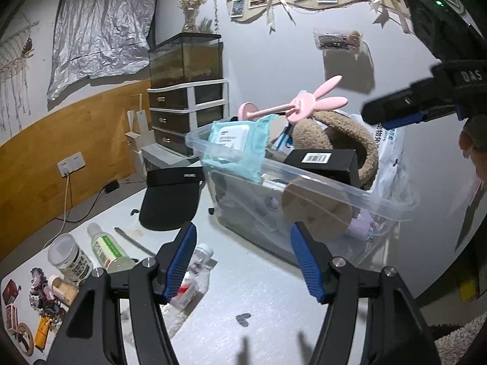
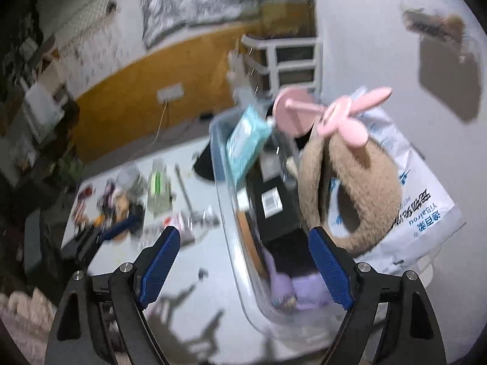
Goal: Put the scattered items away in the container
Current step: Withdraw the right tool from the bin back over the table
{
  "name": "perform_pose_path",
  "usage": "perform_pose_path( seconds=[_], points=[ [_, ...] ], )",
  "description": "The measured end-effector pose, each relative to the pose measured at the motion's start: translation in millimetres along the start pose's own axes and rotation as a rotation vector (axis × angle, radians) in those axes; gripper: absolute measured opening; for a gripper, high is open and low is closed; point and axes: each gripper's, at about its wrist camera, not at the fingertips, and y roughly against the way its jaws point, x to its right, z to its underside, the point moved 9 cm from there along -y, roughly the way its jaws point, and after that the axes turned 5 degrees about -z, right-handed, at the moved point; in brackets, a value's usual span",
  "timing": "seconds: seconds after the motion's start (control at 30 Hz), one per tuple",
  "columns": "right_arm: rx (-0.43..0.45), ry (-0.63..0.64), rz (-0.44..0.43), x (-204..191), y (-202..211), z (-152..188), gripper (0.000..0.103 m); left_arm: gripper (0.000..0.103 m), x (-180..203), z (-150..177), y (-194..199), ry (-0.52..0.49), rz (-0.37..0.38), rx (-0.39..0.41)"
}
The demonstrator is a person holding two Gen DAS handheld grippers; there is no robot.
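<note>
Bin (image 1: 319,179): we see clear plastic.
Wipes (image 1: 240,140): teal pack, white label.
Rabbit stand (image 1: 292,105): pink.
Box (image 1: 322,161): black, with a white barcode.
Visor (image 1: 173,194): black.
Pads (image 1: 179,261): ribbed blue.

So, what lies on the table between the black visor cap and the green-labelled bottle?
In the left wrist view, a thin grey stick lies on the white table between the black visor cap and the green-labelled bottle, touching neither.

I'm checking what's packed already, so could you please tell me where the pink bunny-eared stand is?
The pink bunny-eared stand lies tilted atop the clear container's contents, between the teal wipes pack and the brown fuzzy earmuffs.
</note>
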Motion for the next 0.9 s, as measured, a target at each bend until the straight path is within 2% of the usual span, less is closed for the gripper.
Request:
perform_pose_path(
  seconds=[0.03,0.1,0.23,0.4,0.47,0.57,0.6,0.63,0.67,0.83,0.9],
  points=[
    [0.033,-0.013,-0.001,-2.3,-0.7,-1.4,0.087,0.075,-3.3,1.1,1.6,0.003,-0.007,0.000],
    [0.059,-0.018,-0.029,-12.3,-6.8,-0.9,0.087,0.084,-13.3,3.1,7.7,0.012,-0.043,0.018],
    [-0.034,0.000,-0.046,-34.2,-33.5,11.9,0.087,0.098,-33.7,9.1,18.0,0.016,-0.121,0.035],
    [-0.036,-0.042,-0.067,-52.2,-55.5,15.4,0.087,0.103,-66.4,25.6,29.4,0.055,-0.192,0.015],
    [-0.052,-0.034,-0.048,-58.2,-65.4,19.2,0.087,0.103,-84.5,34.1,34.3,0.080,-0.238,0.003],
    [-0.060,-0.006,-0.065,-70.9,-76.7,26.5,0.087,0.103,-111.6,48.4,41.4,0.121,-0.290,-0.022],
    [-0.062,0.014,-0.068,-76.3,-80.4,29.4,0.091,0.103,-121.1,53.6,44.3,0.136,-0.300,-0.028],
    [-0.061,0.054,-0.064,-84.0,-84.0,33.2,0.100,0.103,-129.1,58.2,47.3,0.149,-0.306,-0.031],
    [-0.060,0.094,-0.060,-91.6,-87.6,36.9,0.103,0.103,-137.1,62.8,50.3,0.163,-0.312,-0.034],
    [-0.070,0.253,-0.024,-126.3,-104.2,53.4,0.103,0.103,-173.4,90.7,60.7,0.210,-0.355,-0.088],
    [-0.108,0.260,-0.013,-136.7,-116.9,61.4,0.103,0.103,-183.6,100.3,64.6,0.224,-0.368,-0.101]
  ],
)
